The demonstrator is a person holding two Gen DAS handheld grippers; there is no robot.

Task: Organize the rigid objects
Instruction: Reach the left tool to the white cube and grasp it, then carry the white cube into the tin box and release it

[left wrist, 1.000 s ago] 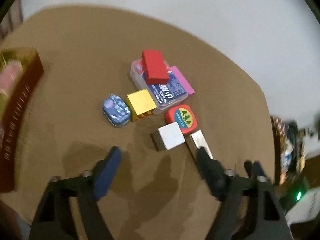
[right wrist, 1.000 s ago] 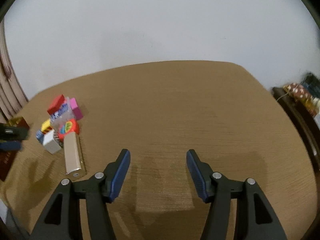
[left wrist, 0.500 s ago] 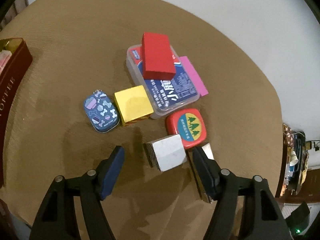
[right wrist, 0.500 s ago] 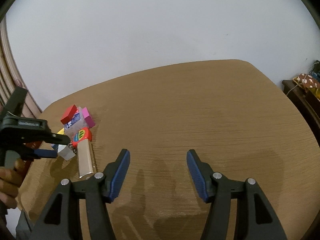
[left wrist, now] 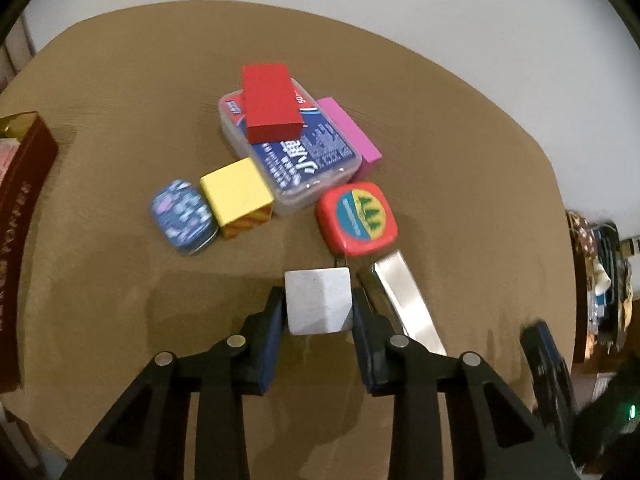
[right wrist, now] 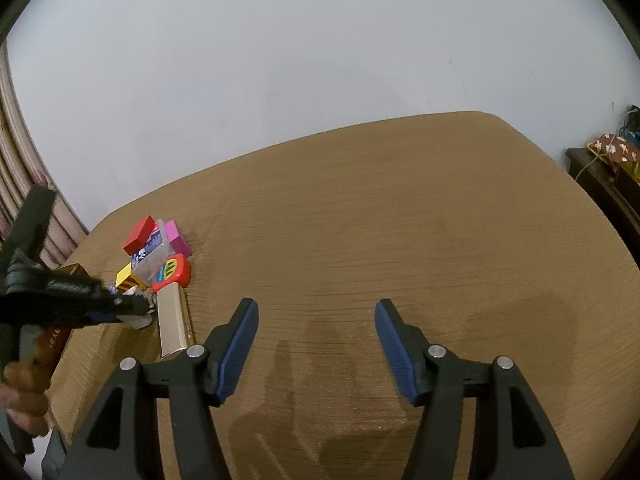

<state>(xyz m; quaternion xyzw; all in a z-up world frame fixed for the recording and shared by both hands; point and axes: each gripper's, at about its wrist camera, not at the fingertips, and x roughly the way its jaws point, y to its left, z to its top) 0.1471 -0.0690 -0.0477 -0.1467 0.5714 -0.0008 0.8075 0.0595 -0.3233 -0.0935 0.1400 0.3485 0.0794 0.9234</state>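
Observation:
A white cube [left wrist: 318, 304] sits on the brown table [left wrist: 120, 80] between the pads of my left gripper [left wrist: 317, 294], whose jaws are closing; both pads touch its sides. Just beyond lie a red round-cornered case [left wrist: 356, 216] and a shiny metal bar [left wrist: 408, 304]. Farther back, a red block [left wrist: 270, 102] rests on a clear plastic box [left wrist: 308, 160] beside a pink block [left wrist: 352, 132], a yellow cube [left wrist: 236, 192] and a blue tin [left wrist: 184, 212]. My right gripper [right wrist: 316, 306] hangs open over bare table, holding nothing.
A dark red carton [left wrist: 24, 220] lies along the table's left edge. In the right wrist view a hand [right wrist: 24, 392] holds the left gripper at the far left, by the object cluster [right wrist: 160, 256]. A dark side table [right wrist: 608, 184] with clutter stands at the right.
My left gripper moved forward to the white cube and its jaws came together on the cube's sides. The right gripper stayed in place, open as before.

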